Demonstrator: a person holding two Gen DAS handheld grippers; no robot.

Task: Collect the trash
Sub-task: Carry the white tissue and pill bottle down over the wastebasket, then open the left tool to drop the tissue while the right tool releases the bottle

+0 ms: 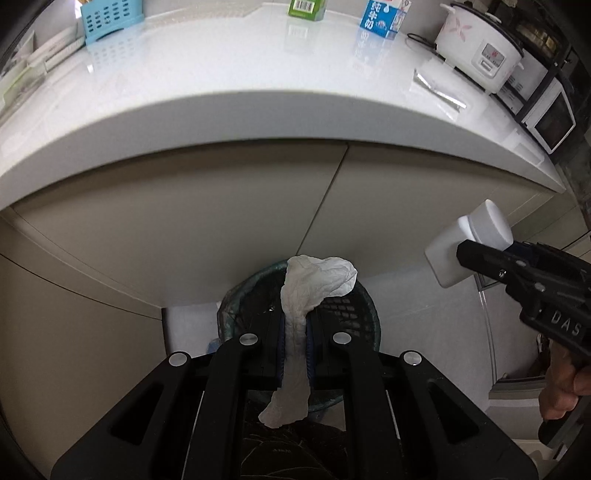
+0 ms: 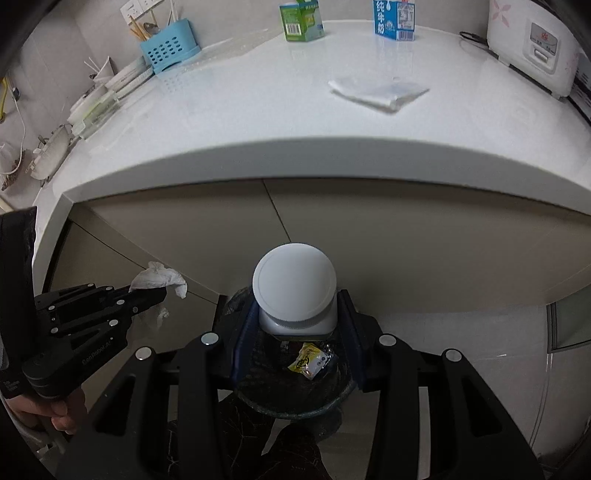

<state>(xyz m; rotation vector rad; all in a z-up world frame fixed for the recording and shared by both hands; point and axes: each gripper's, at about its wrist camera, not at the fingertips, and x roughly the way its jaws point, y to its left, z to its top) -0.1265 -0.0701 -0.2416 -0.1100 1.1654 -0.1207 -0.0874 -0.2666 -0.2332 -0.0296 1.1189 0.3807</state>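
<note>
My left gripper [image 1: 295, 325] is shut on a crumpled white tissue [image 1: 314, 284], which sticks out past the fingertips and hangs down behind them. It hovers over a dark mesh trash bin [image 1: 354, 306] on the floor below the counter. My right gripper [image 2: 295, 325] is shut on a white plastic bottle [image 2: 294, 286] with a round lid, held above the same trash bin [image 2: 328, 398]. A yellow wrapper [image 2: 308, 361] lies inside the bin. Each gripper shows in the other's view: the right gripper [image 1: 467, 258] with the bottle [image 1: 467, 243], the left gripper [image 2: 162, 293] with the tissue [image 2: 159, 278].
The white counter [image 1: 258, 74] above carries a green carton [image 2: 301, 21], a blue milk carton [image 2: 394, 19], a rice cooker [image 1: 480, 48], a blue basket [image 2: 168, 50] and a flat clear wrapper [image 2: 376, 90]. Beige cabinet doors [image 1: 221, 206] stand right behind the bin.
</note>
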